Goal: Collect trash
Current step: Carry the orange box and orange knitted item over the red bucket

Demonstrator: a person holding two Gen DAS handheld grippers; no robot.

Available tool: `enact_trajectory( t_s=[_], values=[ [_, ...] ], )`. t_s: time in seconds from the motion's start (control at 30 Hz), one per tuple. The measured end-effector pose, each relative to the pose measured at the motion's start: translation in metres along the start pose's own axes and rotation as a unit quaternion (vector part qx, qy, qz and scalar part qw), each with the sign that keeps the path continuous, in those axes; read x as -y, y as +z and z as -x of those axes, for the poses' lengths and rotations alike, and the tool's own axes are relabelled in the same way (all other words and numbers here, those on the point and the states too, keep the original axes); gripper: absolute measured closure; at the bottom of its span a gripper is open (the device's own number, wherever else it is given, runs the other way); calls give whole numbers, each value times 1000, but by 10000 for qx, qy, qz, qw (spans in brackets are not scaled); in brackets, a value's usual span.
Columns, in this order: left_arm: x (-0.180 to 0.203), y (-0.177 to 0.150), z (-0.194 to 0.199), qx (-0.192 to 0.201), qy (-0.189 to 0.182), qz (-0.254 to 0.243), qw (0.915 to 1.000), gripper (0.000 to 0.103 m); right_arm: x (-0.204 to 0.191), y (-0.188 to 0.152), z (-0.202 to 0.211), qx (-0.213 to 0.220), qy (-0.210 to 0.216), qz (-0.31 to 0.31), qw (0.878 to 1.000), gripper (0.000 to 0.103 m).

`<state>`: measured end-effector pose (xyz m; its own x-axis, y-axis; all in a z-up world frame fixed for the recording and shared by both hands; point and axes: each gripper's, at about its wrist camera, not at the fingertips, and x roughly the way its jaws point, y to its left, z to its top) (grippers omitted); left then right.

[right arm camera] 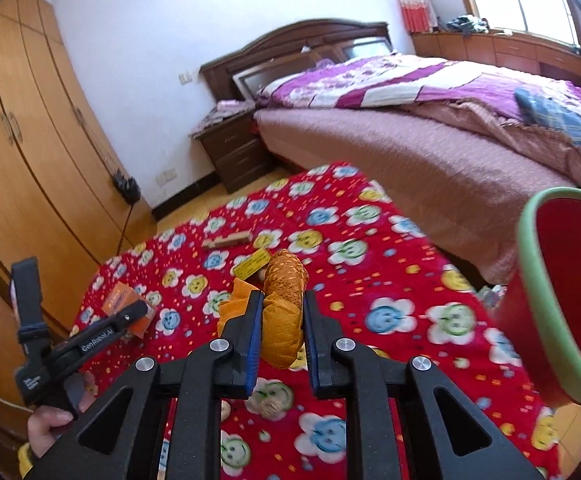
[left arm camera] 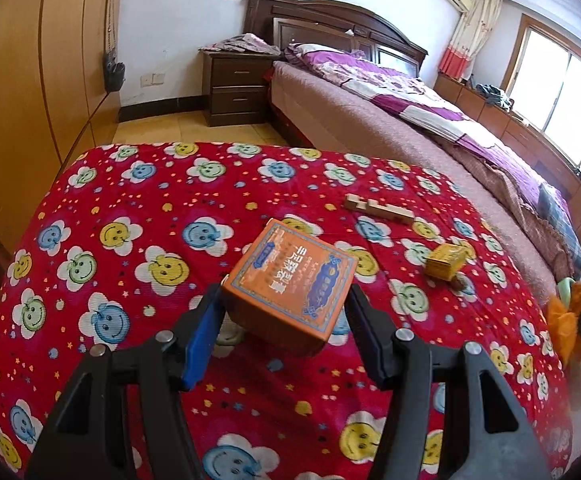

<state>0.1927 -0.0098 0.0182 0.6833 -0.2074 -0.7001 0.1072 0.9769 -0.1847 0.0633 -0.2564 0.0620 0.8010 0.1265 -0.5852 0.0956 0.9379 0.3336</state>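
My left gripper point(left arm camera: 286, 300) is shut on an orange cardboard box point(left arm camera: 290, 280) and holds it just above the red smiley-flower cloth point(left arm camera: 130, 280). It also shows at the left of the right wrist view point(right arm camera: 128, 310). My right gripper point(right arm camera: 281, 312) is shut on an orange mesh wrapper point(right arm camera: 284, 304), lifted over the cloth. That wrapper shows at the right edge of the left wrist view point(left arm camera: 570, 312). A red bin with a green rim point(right arm camera: 562, 292) stands at the right, close to my right gripper. A small yellow box point(left arm camera: 446, 262) and a wooden block piece point(left arm camera: 378, 208) lie on the cloth.
A bed with a purple quilt point(left arm camera: 410, 92) runs along the right. A dark nightstand point(left arm camera: 234, 84) stands beyond the cloth, and wooden wardrobes point(left arm camera: 22, 100) line the left wall. A small brown scrap point(left arm camera: 460, 282) lies by the yellow box.
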Motion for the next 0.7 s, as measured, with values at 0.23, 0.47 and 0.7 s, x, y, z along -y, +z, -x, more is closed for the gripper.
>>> enact_trajectory(
  t_s=[0.23, 0.47, 0.7],
  values=[
    [20, 3, 22, 96, -135, -194, 9997, 41, 25, 3, 43, 342, -147, -154, 9992, 84],
    [47, 1, 51, 138, -394, -403, 9983, 41, 49, 0, 73, 583, -235, -361, 9974, 84],
    [75, -12, 74, 67, -785, -486, 9957, 41, 73, -5, 97, 721, -263, -568, 9954, 84]
  ],
)
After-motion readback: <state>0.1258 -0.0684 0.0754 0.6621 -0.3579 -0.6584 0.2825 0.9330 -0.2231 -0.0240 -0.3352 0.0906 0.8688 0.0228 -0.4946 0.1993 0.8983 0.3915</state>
